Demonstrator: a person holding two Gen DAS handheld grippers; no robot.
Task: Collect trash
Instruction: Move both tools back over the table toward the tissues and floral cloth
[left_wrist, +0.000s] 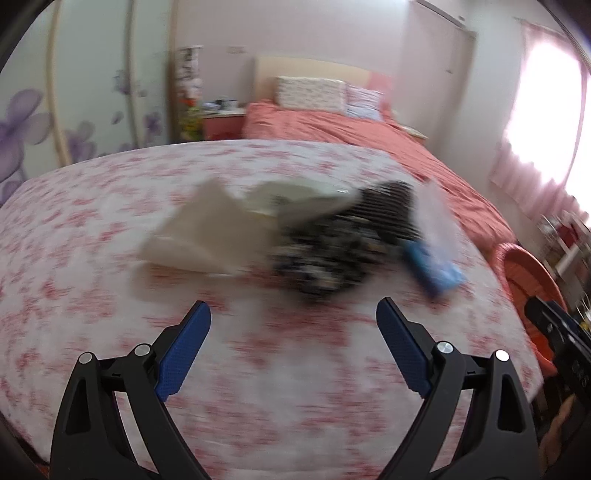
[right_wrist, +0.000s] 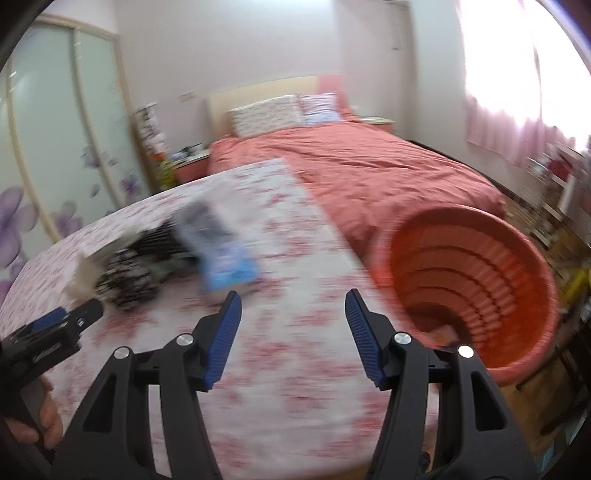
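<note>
Left gripper (left_wrist: 293, 321) jaws spread, empty | right gripper (right_wrist: 293, 312) released, empty | litter pile (left_wrist: 325, 254) ahead on floral cloth (left_wrist: 110, 206) | orange basket (right_wrist: 524, 258) right of pile, placed to receive it

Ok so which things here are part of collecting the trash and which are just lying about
For the job:
crumpled white paper
black-and-white patterned wrapper
clear-and-blue plastic packet
round orange plastic basket

Just there:
two patterned pillows
coral red bedspread
pink bedside table
</note>
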